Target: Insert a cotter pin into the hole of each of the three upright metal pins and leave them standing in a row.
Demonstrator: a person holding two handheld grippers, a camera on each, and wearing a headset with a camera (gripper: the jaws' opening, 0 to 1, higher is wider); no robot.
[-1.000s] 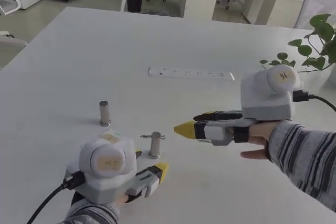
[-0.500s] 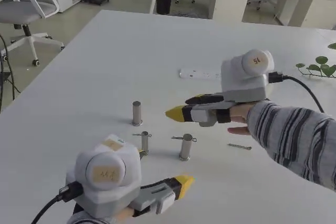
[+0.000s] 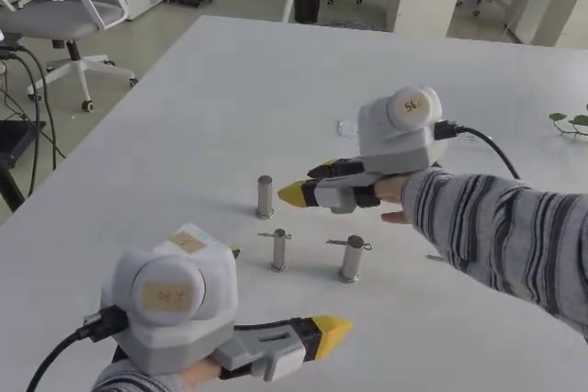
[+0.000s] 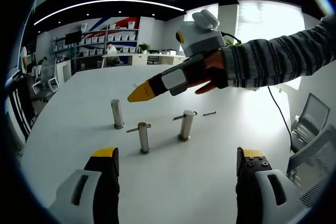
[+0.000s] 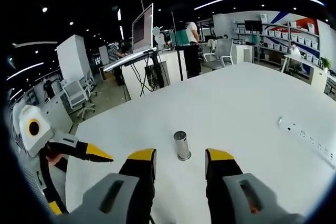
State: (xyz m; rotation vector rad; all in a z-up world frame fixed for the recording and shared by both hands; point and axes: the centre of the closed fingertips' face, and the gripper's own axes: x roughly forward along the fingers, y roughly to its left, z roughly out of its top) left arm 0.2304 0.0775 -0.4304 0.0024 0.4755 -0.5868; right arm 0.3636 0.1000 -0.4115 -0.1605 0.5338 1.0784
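Three upright metal pins stand in a loose row on the white table. The far left pin (image 3: 265,197) (image 4: 116,114) is bare. The middle pin (image 3: 278,250) (image 4: 143,137) and the right pin (image 3: 351,259) (image 4: 184,125) each carry a cotter pin through the top. A loose cotter pin (image 4: 209,113) lies beyond them, by the sleeve. My right gripper (image 3: 299,185) (image 5: 181,158) hovers just right of the bare pin (image 5: 182,145), slightly open and holding nothing. Nearer to me than the pins, my left gripper (image 3: 285,291) (image 4: 177,156) is wide open and holds nothing.
A white power strip (image 3: 345,128) lies further back, partly behind the right gripper. A plant (image 3: 574,121) sits at the right edge. Office chairs (image 3: 73,6) and desks stand beyond the table's far edge. A cable (image 3: 55,364) trails from the left gripper.
The head camera has swung, shifting the whole picture. My right gripper has moved left, up to the bare pin. My left gripper has drawn back from the pins.
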